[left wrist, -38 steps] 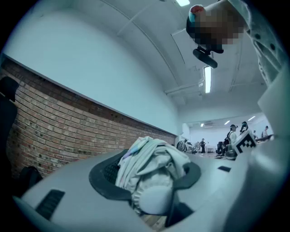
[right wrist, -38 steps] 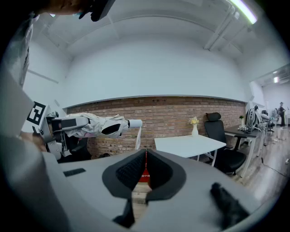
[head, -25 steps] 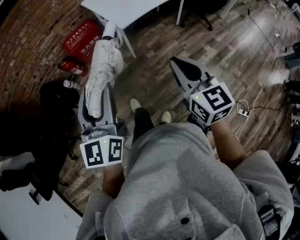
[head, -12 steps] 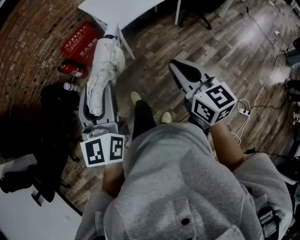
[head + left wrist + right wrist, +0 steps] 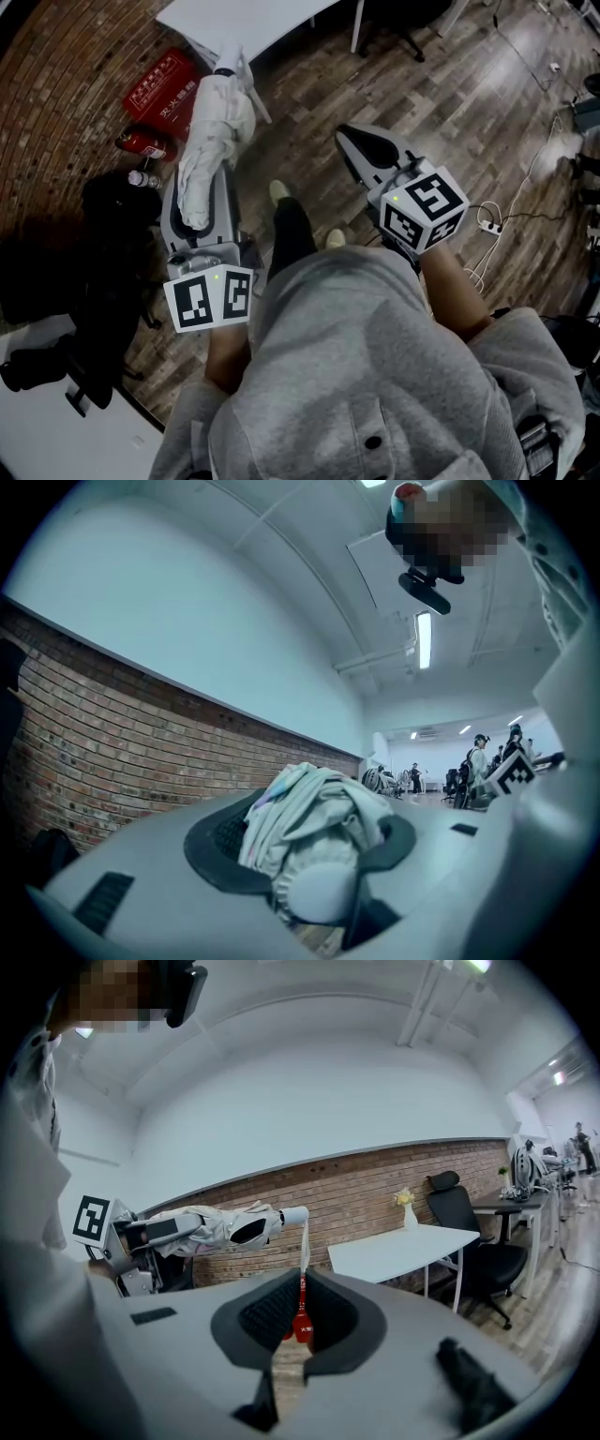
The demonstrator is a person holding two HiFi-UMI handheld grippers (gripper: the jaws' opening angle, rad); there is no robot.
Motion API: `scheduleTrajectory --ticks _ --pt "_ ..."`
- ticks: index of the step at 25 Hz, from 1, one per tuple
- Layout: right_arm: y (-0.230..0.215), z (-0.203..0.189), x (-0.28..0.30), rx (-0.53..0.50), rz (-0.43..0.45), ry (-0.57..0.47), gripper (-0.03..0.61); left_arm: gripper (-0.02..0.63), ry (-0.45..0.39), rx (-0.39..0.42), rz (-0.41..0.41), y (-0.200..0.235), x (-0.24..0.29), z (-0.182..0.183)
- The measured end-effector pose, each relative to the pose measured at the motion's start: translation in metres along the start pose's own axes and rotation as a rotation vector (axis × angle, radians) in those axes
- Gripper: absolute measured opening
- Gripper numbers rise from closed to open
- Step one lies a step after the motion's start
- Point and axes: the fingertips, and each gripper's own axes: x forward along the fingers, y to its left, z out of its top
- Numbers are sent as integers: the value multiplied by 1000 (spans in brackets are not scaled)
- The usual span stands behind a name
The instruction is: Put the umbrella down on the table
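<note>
Umbrella (image 5: 211, 127): folded, white, clamped between the jaws of the left gripper (image 5: 309, 841). In the left gripper view I see both dark pads pressed into the bunched fabric, the jaws standing fairly wide around its bulk. The umbrella is held roughly level in the air, above the wooden floor (image 5: 450, 103) and not on the table (image 5: 253, 19). From the head view its far end lies close to the table's near corner; I cannot tell whether it overlaps the edge. A white strap hangs from that end in the right gripper view.

Right gripper (image 5: 298, 1312): jaws drawn together, only a thin slit between the pads, nothing held. It is carried well apart from the umbrella, to the person's right side.

Surroundings: a red box (image 5: 161, 80) and a fire extinguisher (image 5: 141, 141) lie on the floor by the brick wall (image 5: 56, 94), beside the table. A vase (image 5: 406, 1215) stands on the tabletop.
</note>
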Motion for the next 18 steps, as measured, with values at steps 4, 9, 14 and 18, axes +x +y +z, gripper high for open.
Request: scheduleTrajectory --ticks 4,9,14,18 --pt "-6 2 15 -28 -2 10 32 227 4 -4 6 8 16 -1" --pt "-19 6 41 -16 9 17 32 227 9 -19 6 22 41 -6" --pt "-35 13 69 -11 27 35 32 227 18 -27 10 35 71 -8" --pt "-48 19 96 -9 31 52 32 227 27 -32 23 50 97 -8"
